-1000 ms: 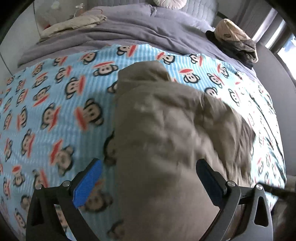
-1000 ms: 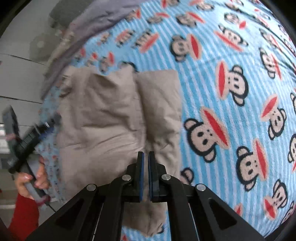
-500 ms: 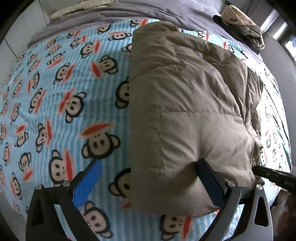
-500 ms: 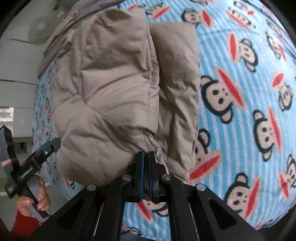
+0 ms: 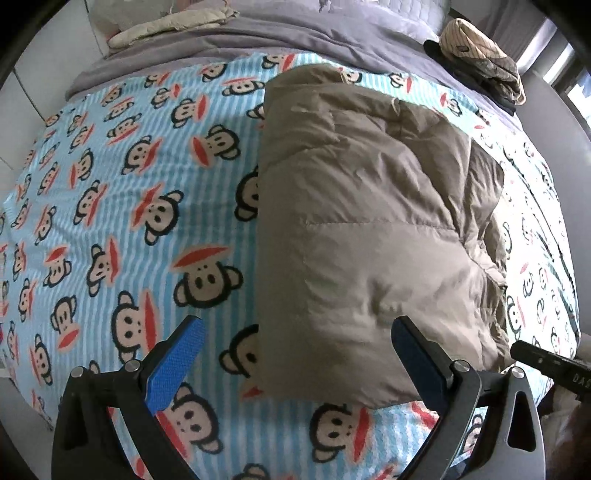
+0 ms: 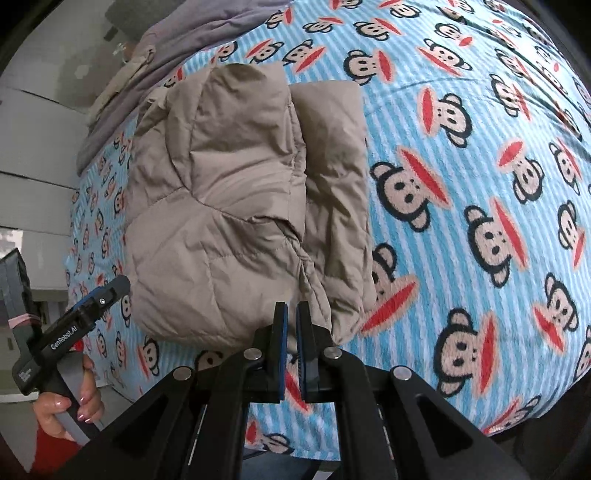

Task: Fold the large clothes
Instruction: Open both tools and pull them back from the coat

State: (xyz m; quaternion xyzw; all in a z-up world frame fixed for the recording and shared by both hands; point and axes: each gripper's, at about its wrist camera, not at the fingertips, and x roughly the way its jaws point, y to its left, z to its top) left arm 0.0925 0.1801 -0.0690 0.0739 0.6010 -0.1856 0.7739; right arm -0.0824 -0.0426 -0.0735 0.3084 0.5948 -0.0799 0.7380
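The tan puffer jacket (image 5: 369, 229) is seen lying folded into a thick oblong bundle on the monkey-print blanket (image 5: 140, 229) that covers the bed, with its long axis running away from the person toward the grey duvet (image 5: 295, 33) at the head of the bed. In the left wrist view the near short end of the bundle is found directly ahead of the left gripper (image 5: 295, 365), slightly to the right of centre; the jaws are spread wide, nothing is held between them, and the right-hand pad overlaps the bundle's near corner in the picture, though contact cannot be confirmed. In the right wrist view the right gripper (image 6: 291, 343) is seen at the near edge of the jacket (image 6: 236, 206), beside the narrower folded strip on its right side; the jaws are drawn almost together with only a thin slit between the pads, and whether any cloth is pinched there cannot be told, since the fabric edge seems to lie just beyond the tips. Both grippers are judged to be about equally near the same short end, so any further fold would be made along the long axis, away from the person. Compared with half a second earlier, the bundle is framed a little farther off in both views, more blanket is shown below it, and the jaw openings are unchanged.
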